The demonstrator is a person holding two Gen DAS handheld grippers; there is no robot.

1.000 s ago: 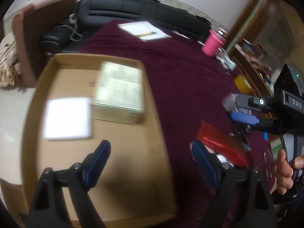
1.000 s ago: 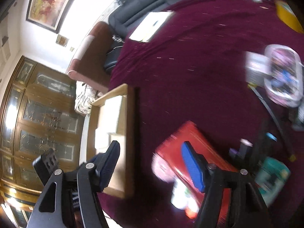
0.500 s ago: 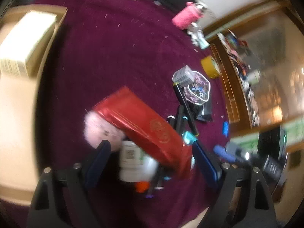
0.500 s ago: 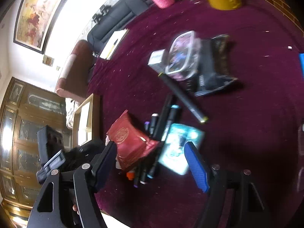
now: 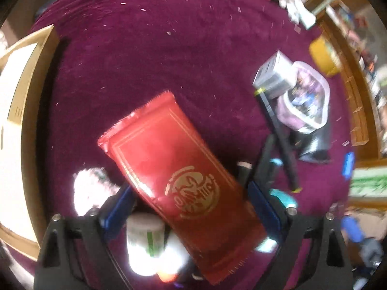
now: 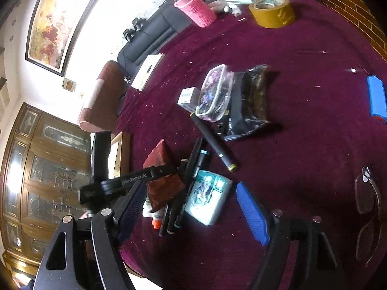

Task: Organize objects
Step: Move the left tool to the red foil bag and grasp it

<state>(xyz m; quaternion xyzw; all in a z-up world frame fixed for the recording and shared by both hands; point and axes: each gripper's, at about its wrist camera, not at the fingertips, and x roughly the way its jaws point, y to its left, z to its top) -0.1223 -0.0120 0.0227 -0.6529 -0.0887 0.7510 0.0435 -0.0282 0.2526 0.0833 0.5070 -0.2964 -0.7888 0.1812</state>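
A red foil packet [image 5: 174,169] with a gold emblem lies tilted on the maroon cloth, resting on a white bottle [image 5: 145,239]. My left gripper [image 5: 191,200] points down at it, jaws opening, one blue pad on each side of the packet and neither clearly pressing it. In the right wrist view the same red packet [image 6: 162,176] sits beside several markers [image 6: 179,193] and a teal packet [image 6: 208,198]. The left gripper's finger [image 6: 145,175] reaches across the red packet. My right gripper [image 6: 191,207] hovers over the teal packet, jaws opening, holding nothing.
A cardboard box [image 5: 24,96] stands at the left table edge. Farther off lie a black pen [image 6: 212,142], clear pouch [image 6: 215,94], black bag [image 6: 251,101], small grey box [image 5: 275,77], yellow tape roll [image 6: 272,12], pink cup [image 6: 196,7], blue object [image 6: 376,99] and glasses [image 6: 367,207].
My left gripper swung right from above the cardboard box and came down over the red packet. The right gripper shifted right, from the red packet to the markers and teal packet, jaws wider.
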